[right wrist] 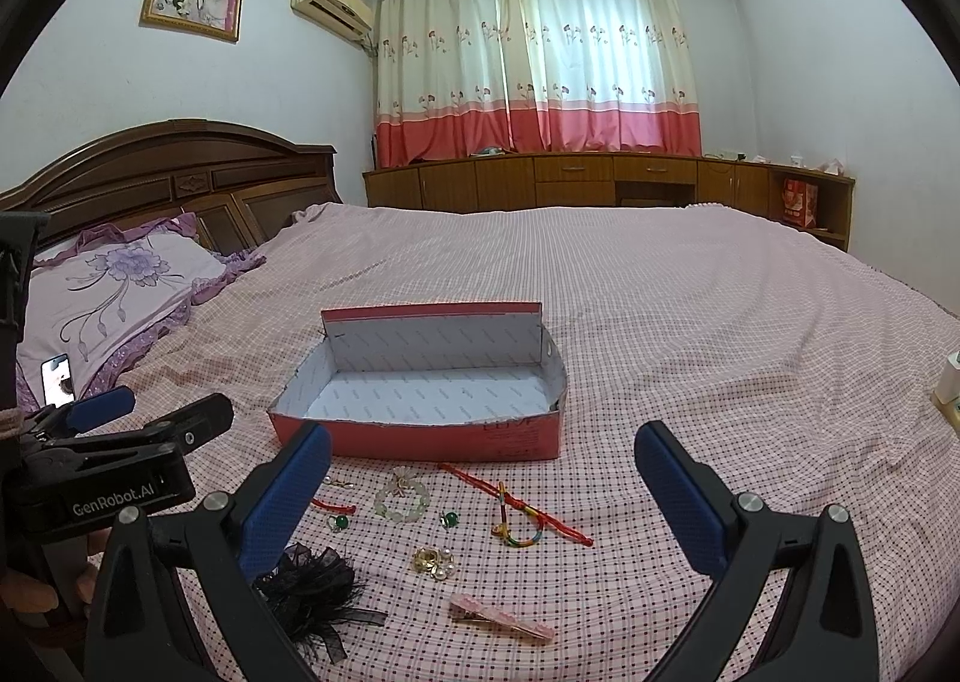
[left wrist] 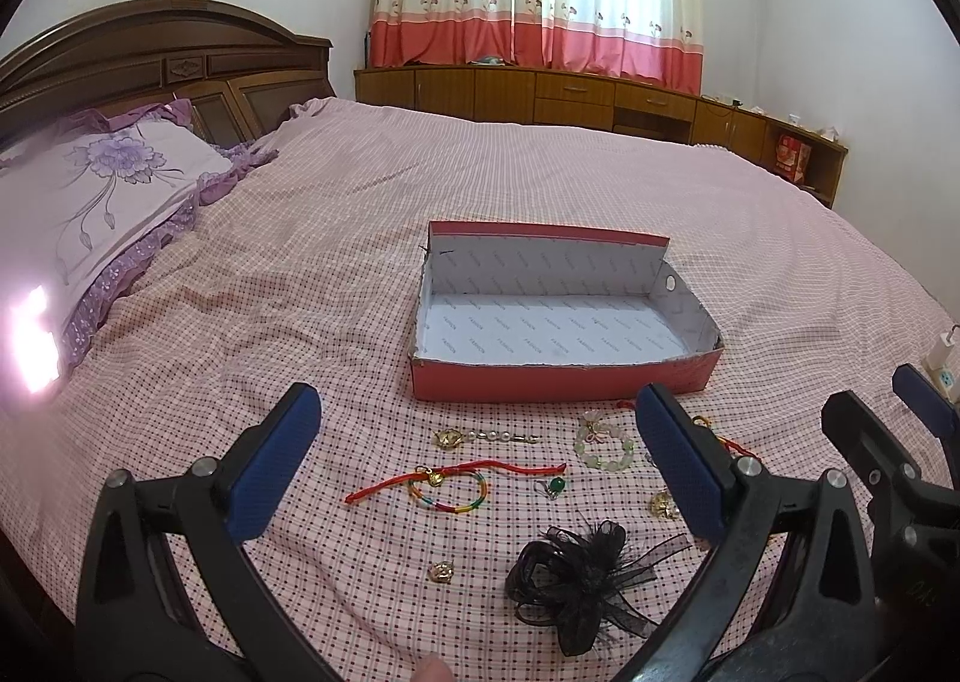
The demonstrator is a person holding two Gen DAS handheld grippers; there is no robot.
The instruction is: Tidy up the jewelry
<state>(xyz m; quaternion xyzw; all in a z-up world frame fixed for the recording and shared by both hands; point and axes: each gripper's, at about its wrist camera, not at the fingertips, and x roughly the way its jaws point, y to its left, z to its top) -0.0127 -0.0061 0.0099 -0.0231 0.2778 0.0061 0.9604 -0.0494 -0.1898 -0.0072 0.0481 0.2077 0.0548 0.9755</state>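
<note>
Left gripper (left wrist: 477,460) jaws spread wide and empty above the bed (left wrist: 336,238), right gripper (right wrist: 483,493) likewise wide and empty, jewelry pieces (right wrist: 399,499) scattered beneath both, red box (left wrist: 564,376) just beyond, uncovered.

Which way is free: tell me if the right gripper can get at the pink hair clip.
Probably yes. The right gripper is open and empty, and the pink hair clip lies flat on the bedspread in front of it, apart from the other pieces, with nothing over it.
</note>
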